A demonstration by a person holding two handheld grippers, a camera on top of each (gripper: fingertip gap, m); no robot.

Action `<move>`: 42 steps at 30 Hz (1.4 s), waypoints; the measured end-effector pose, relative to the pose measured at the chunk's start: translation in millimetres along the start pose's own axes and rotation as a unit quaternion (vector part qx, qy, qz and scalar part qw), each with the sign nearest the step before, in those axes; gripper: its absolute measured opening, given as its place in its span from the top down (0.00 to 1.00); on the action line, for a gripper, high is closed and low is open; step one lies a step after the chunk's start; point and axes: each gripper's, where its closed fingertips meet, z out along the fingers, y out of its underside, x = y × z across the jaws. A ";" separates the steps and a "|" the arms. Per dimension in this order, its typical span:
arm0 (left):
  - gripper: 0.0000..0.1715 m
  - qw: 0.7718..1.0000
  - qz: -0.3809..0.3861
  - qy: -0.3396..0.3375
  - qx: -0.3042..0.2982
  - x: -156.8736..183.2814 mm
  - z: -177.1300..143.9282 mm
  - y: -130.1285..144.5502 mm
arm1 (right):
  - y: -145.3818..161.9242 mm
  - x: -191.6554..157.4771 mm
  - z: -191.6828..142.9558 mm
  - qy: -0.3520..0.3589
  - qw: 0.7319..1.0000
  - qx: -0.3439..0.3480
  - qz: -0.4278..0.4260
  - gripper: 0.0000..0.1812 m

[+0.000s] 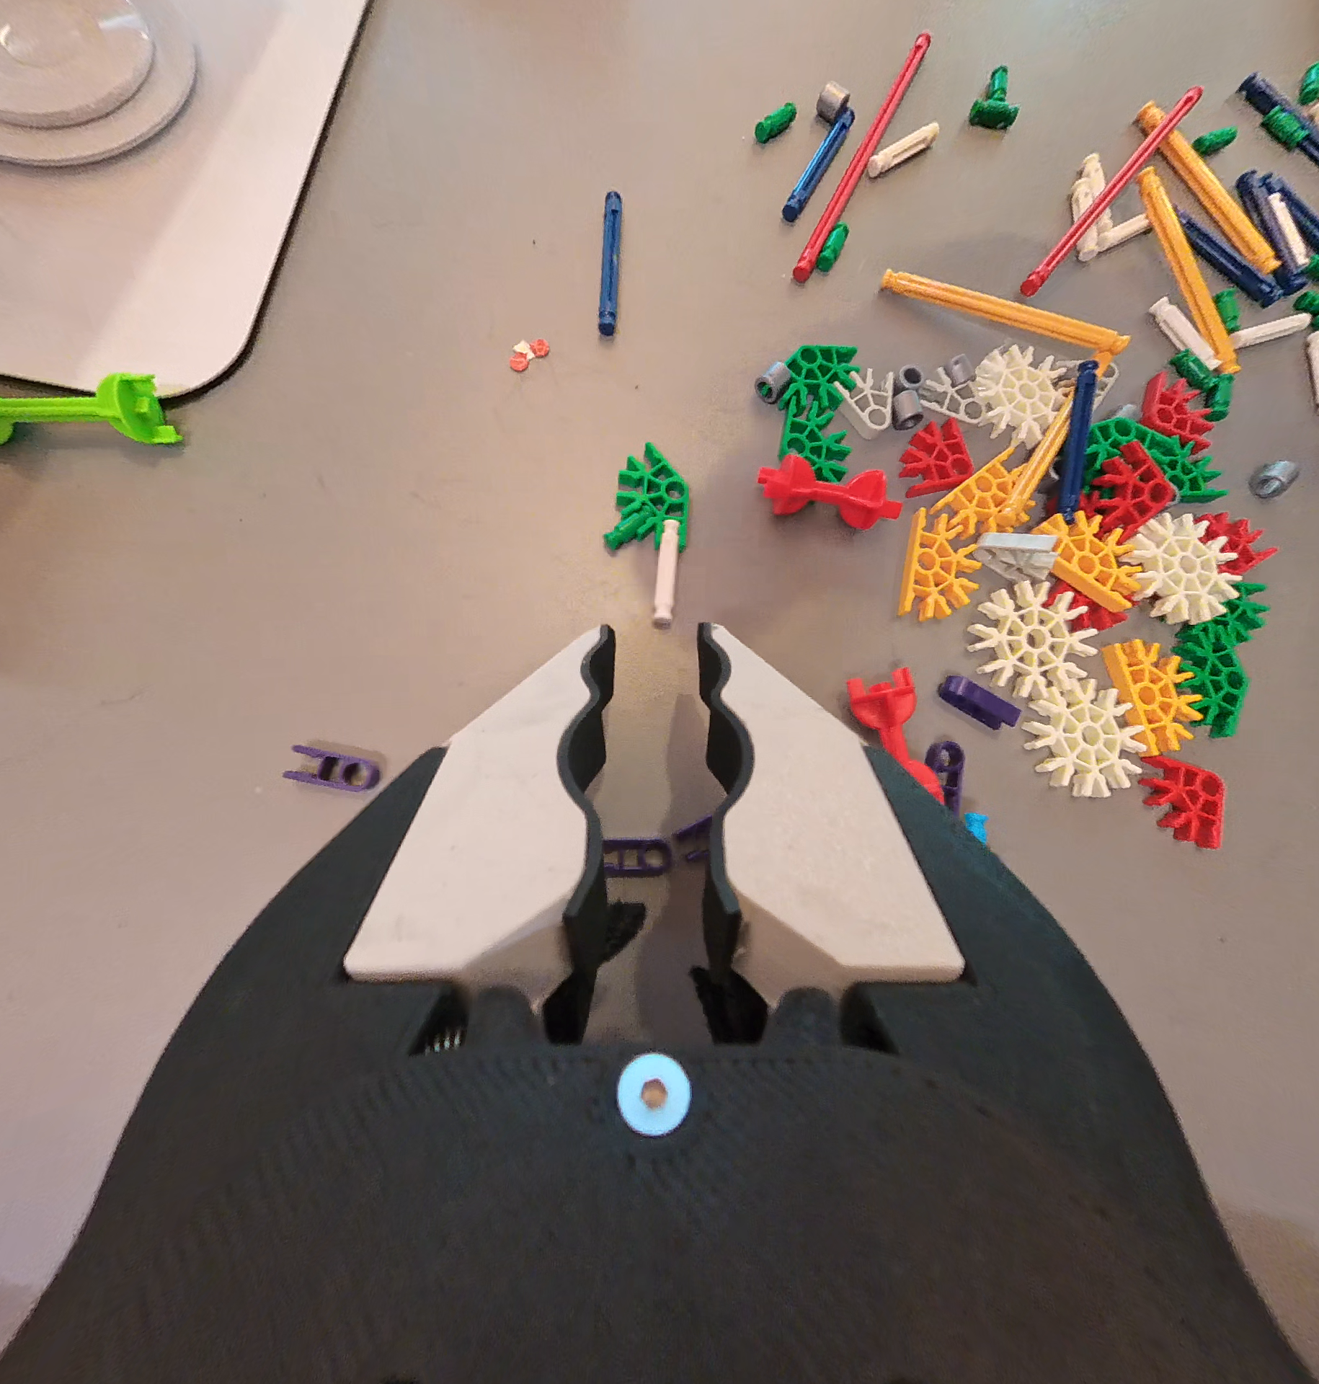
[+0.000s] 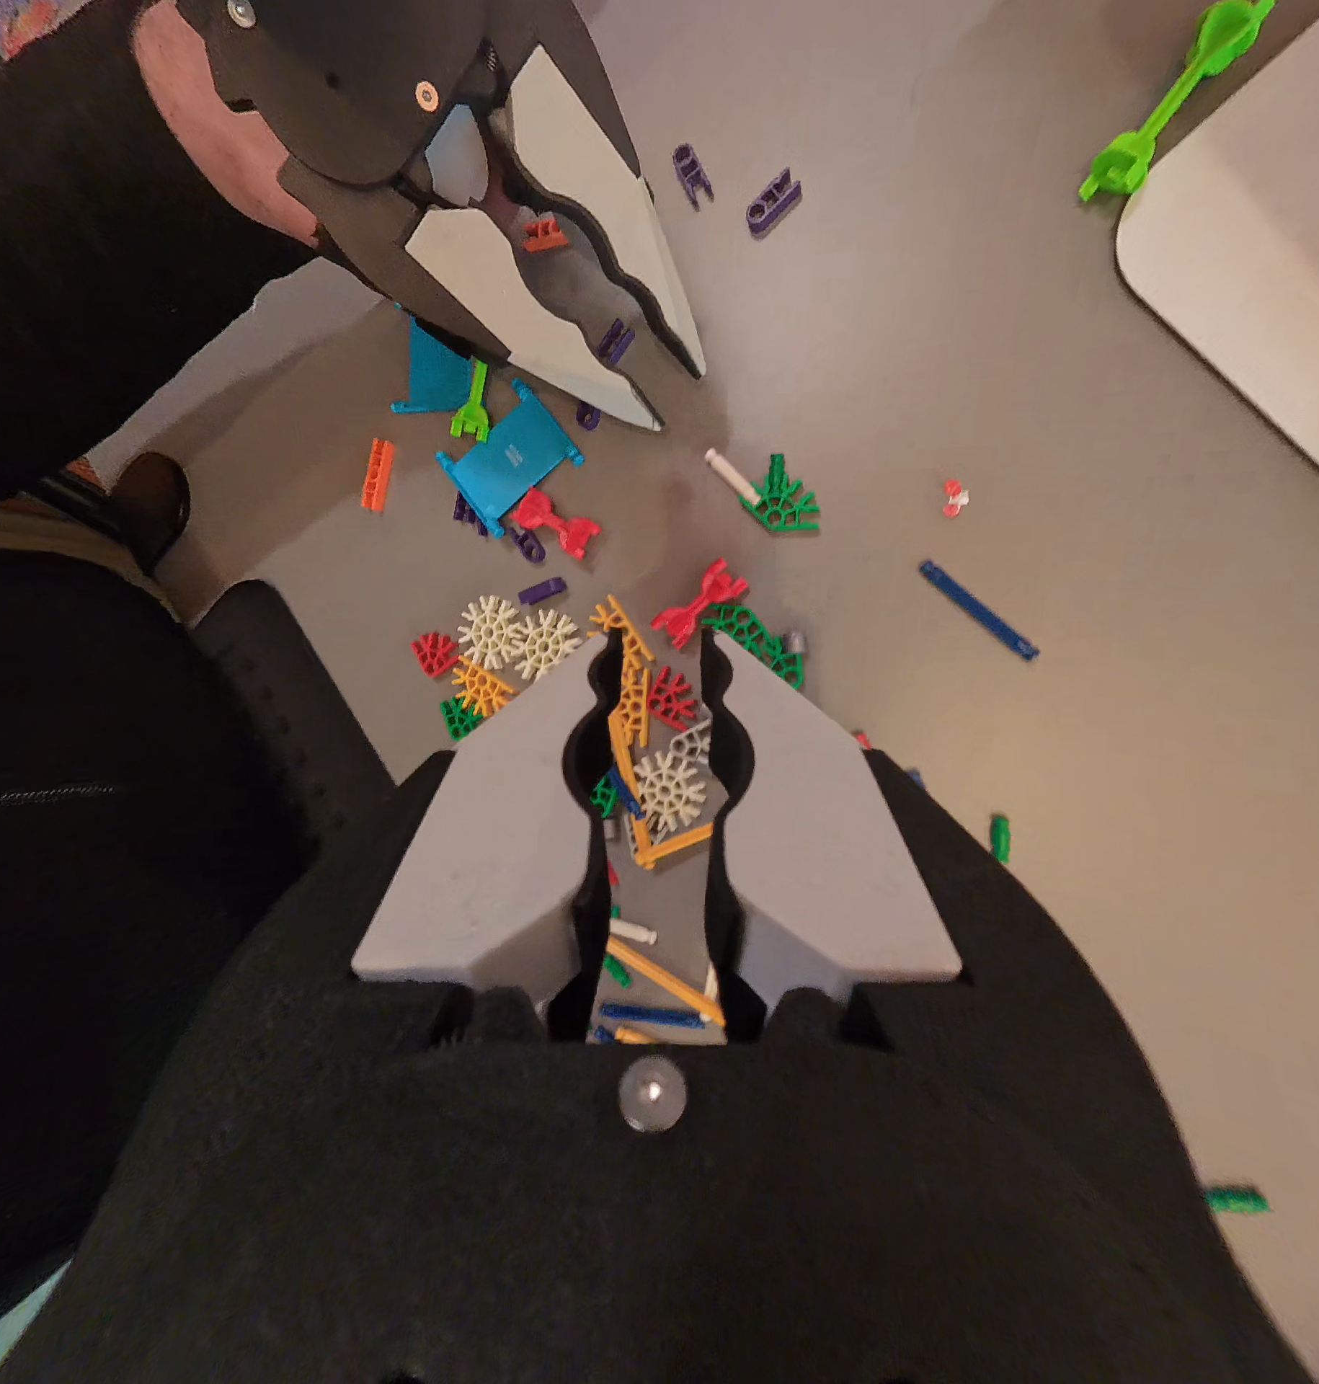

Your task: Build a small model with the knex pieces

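Note:
My left gripper [image 1: 655,636] is open and empty, low over the grey table. Just ahead of its tips lies a short white rod [image 1: 666,573] plugged into a green fan-shaped connector [image 1: 653,490]. The right wrist view shows this pair too, the rod [image 2: 730,473] and the connector [image 2: 780,502], with my left gripper [image 2: 679,397] close beside them. My right gripper [image 2: 655,644] is open and empty above a pile of yellow, white, red and green connectors [image 2: 641,719].
A heap of connectors [image 1: 1053,562] and loose rods [image 1: 1196,225] fills the right side. A blue rod [image 1: 609,262], purple clips [image 1: 334,768], a lime green piece [image 1: 72,412] and a white board [image 1: 155,225] lie around. Blue panels [image 2: 510,457] lie near a person's dark sleeve [image 2: 80,225]. There is about 12 centimetres between the tips of the two grippers. The rod [image 2: 730,473] is closer to my left gripper, around 4 centimetres from its tips; the right tips are 15 centimetres off. My left wrist view [image 1: 662,582] looks at it from another angle. About 6 centimetres separates my left fingertips from the connector [image 2: 780,502]. Look for it in the left wrist view [image 1: 651,500] too.

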 end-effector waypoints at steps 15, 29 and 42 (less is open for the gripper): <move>0.84 0.997 -0.027 -0.062 -0.039 7.5 11.9 5.9 | 48.3 -14.1 -19.8 -0.023 0.998 0.032 -0.048 0.89; 0.83 0.992 -0.047 -0.097 -0.063 -6.4 20.0 11.1 | 84.0 22.6 -27.6 0.016 0.998 0.031 -0.060 0.85; 0.82 0.990 -0.042 -0.106 -0.084 -19.9 24.5 13.7 | 97.2 40.7 -3.0 0.027 0.993 -0.008 -0.119 0.86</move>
